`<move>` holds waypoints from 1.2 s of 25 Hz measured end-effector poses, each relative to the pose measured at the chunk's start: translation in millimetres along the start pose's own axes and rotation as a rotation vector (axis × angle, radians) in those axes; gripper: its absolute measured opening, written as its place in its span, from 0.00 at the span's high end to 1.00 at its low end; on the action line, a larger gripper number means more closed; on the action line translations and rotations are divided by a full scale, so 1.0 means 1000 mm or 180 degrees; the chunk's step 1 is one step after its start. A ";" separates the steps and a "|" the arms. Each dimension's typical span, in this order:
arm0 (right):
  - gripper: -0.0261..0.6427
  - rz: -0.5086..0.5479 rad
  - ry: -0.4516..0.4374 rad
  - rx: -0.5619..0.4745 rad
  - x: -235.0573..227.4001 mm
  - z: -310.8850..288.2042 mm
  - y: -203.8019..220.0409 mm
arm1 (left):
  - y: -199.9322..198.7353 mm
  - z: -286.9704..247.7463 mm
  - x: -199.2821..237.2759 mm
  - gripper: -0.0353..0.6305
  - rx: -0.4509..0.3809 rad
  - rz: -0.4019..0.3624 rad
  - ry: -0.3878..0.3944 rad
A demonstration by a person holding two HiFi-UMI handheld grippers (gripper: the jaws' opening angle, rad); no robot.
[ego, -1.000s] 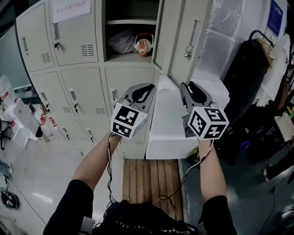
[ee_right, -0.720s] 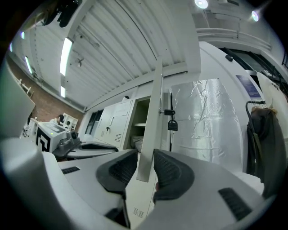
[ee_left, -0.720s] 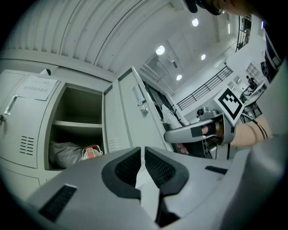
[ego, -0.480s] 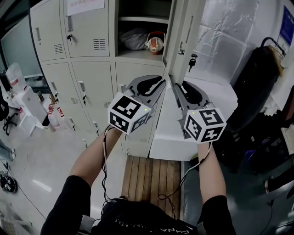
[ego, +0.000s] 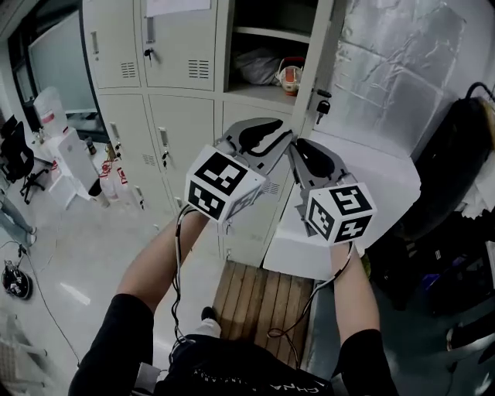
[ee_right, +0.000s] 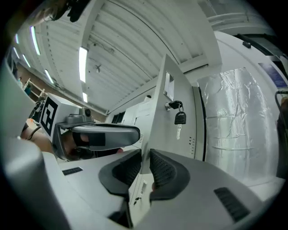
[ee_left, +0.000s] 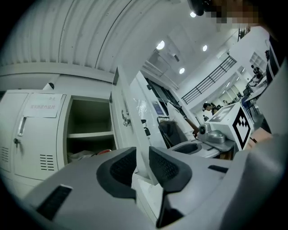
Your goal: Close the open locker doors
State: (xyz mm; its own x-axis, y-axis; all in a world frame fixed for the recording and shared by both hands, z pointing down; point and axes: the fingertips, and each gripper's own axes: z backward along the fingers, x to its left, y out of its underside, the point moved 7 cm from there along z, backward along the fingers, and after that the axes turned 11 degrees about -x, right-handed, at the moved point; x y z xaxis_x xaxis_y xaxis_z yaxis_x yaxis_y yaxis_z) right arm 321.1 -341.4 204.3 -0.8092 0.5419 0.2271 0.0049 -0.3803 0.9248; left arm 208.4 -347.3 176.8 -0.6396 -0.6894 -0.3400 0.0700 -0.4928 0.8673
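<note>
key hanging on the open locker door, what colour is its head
The key has a black head; it shows best in the right gripper view.

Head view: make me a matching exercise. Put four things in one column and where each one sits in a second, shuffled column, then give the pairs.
Things:
1. bunch of keys
2. red-and-white object
3. paper notice
4. wooden slatted platform

Places:
A. on the floor in front of the lockers
B. on the front of a closed upper locker door
C. hanging from the lock of the open locker door
D. on the shelf inside the open compartment

Pairs: 1-C, 2-D, 3-B, 4-A
</note>
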 end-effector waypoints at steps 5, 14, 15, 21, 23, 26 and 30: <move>0.85 0.0056 -0.0174 -0.0025 0.017 -0.032 0.006 | 0.005 0.012 0.030 0.81 0.0059 -0.0038 -0.0129; 0.86 0.0217 -0.0416 0.0031 0.042 -0.100 0.023 | 0.027 0.031 0.094 0.81 0.0122 -0.0073 -0.0313; 0.86 0.0244 -0.0437 0.0043 0.043 -0.108 0.025 | 0.029 0.032 0.103 0.81 0.0135 -0.0082 -0.0333; 0.86 0.0376 -0.0452 0.0053 0.042 -0.148 0.037 | 0.046 0.035 0.151 0.81 0.0176 -0.0126 -0.0427; 0.86 0.0400 -0.0419 0.0056 0.036 -0.160 0.041 | 0.053 0.035 0.168 0.81 0.0162 -0.0099 -0.0443; 0.86 0.0445 -0.0321 0.0048 0.022 -0.174 0.043 | 0.064 0.031 0.189 0.83 0.0131 -0.0057 -0.0418; 0.86 0.0571 -0.0151 0.0009 0.002 -0.187 0.034 | 0.074 0.025 0.211 0.86 0.0122 -0.0064 -0.0366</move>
State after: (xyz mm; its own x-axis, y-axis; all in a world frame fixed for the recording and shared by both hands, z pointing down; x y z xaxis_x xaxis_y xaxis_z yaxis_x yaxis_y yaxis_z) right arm 209.4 -493.6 179.0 -0.7666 0.5003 0.4026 0.1484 -0.4720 0.8691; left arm 59.2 -515.9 178.4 -0.7244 -0.6130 -0.3154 0.0283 -0.4836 0.8748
